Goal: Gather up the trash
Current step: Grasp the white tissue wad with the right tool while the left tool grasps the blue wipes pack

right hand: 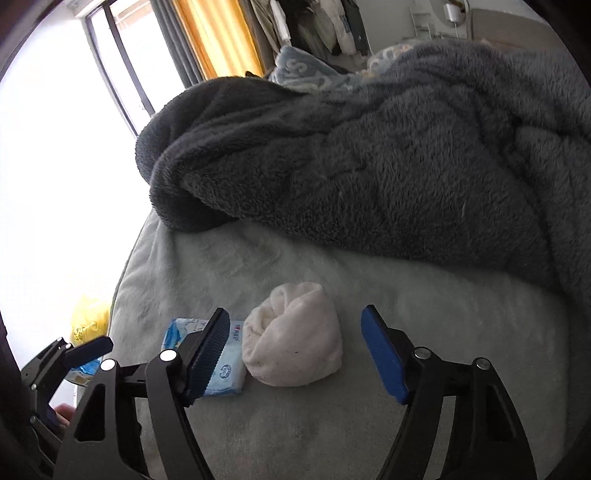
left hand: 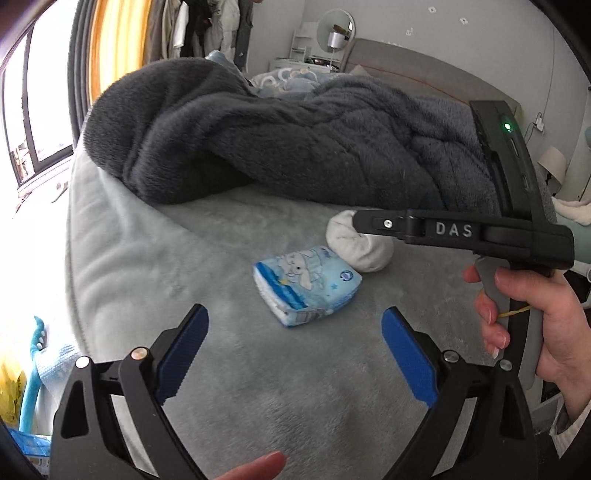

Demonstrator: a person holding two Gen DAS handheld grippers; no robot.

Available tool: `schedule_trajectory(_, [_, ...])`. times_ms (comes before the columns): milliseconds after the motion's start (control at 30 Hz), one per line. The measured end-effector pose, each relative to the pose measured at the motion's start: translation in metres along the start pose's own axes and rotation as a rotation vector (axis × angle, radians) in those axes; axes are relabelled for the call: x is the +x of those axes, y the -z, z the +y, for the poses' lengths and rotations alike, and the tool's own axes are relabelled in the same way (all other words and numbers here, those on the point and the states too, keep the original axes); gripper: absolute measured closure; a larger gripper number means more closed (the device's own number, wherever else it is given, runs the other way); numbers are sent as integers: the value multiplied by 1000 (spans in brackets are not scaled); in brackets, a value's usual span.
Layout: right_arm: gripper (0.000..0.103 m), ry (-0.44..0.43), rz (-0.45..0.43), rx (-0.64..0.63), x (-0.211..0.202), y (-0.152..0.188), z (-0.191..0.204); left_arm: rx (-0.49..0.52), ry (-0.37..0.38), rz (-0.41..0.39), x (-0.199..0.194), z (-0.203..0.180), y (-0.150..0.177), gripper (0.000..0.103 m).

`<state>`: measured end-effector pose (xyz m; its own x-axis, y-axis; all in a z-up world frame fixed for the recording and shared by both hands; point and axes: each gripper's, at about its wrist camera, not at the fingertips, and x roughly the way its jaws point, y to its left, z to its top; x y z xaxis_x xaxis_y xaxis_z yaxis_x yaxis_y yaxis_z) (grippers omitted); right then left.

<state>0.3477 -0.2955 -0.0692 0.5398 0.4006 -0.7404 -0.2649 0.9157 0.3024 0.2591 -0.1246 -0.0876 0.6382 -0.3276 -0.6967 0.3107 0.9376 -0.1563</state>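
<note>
A light blue tissue pack (left hand: 306,288) with a cartoon print lies on the pale grey bed cover (left hand: 221,258). A white rolled cloth bundle (left hand: 364,253) sits just behind it to the right. My left gripper (left hand: 294,314) is open, with the pack just ahead of its blue pads (left hand: 184,354) and not touched. In the right wrist view the white bundle (right hand: 295,339) lies between the fingertips of my right gripper (right hand: 295,314), which is open, with gaps on both sides. The tissue pack (right hand: 225,373) is partly hidden behind its left finger. A hand (left hand: 535,314) holds the right gripper (left hand: 360,221).
A dark grey fleece blanket (left hand: 295,140) is heaped across the back of the bed. The bed's edge drops away at the left toward a bright window (right hand: 55,147). A yellow bag (right hand: 86,321) sits on the floor there. Hanging clothes (left hand: 207,26) and a headboard stand behind.
</note>
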Motion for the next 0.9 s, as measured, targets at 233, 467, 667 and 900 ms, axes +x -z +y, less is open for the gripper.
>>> schedule_trajectory(233, [54,-61,53,30,15,3,-9,13,16,35,21,-8,-3,7])
schedule_trajectory(467, [64,-56,21,24,3,1,-7,-39,50,68,37,-11,-6,7])
schedule_trajectory(667, [64,-44,-35,43,-19,-2,-16,-48,43,72,47,-19,-9,7])
schedule_trajectory(900, [64,-37,-63,44,-39,2,-27,-88,8,66,59,-22,-17,7])
